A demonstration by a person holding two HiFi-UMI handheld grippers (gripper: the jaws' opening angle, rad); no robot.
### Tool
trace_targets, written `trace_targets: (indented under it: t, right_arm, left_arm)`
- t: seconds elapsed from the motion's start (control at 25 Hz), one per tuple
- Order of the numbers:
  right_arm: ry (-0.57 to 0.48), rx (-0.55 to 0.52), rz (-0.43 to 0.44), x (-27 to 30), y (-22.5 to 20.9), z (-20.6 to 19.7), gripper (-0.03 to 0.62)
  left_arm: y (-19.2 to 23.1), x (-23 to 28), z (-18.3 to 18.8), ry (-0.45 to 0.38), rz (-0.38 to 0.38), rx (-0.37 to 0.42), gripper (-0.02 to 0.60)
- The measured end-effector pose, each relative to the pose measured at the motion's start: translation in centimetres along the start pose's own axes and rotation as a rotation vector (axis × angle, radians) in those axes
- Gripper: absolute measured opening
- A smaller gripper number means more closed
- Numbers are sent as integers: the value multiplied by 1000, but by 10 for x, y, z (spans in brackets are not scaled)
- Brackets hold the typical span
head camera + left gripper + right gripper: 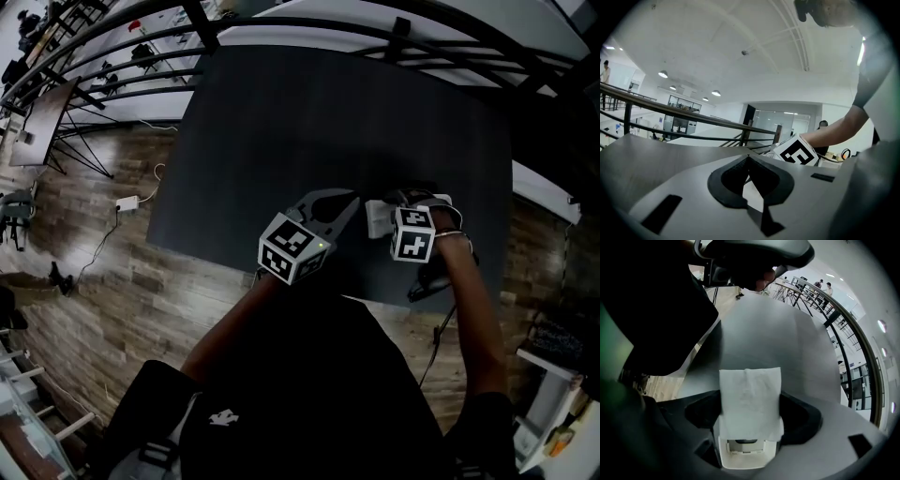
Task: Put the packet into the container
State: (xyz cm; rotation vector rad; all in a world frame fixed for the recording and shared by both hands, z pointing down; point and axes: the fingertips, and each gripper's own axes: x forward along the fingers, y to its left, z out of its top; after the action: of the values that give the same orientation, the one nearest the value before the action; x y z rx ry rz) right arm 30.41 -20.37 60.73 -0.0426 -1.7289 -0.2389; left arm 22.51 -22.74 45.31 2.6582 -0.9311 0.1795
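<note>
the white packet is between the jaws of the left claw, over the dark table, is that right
Not quite: it is the other claw. The white packet is between the jaws of the right claw, over the dark table, as the right gripper view shows. The left claw is shut with nothing in it.

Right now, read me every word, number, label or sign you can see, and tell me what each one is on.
No readable text in any view.
Marker cubes: only black-and-white square patterns, no letters or numbers.
White packet: the face that shows looks blank.
Background shelves and desks: too small and blurred to read.
</note>
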Motion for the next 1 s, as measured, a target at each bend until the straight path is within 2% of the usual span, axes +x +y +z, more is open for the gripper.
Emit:
trace_targets:
  t: [0.12, 0.28, 0.52, 0.68, 1.0]
  right_arm:
    - [18, 26, -23, -13, -6, -24, 385]
    - [43, 69, -47, -28, -6, -60, 385]
    - [90, 68, -61, -38, 0, -108, 385]
    - [122, 36, -42, -30, 10, -131, 385]
    - [117, -2, -40, -14, 6, -142, 385]
  left_arm:
    - [-14, 21, 9, -11, -44, 29, 5]
    - [-30, 46, 11, -8, -85, 30, 5]
    - [-46, 75, 9, -11, -109, 33, 5]
    - [-57, 86, 6, -7, -111, 29, 5]
    - [-64, 89, 5, -13, -66, 44, 5]
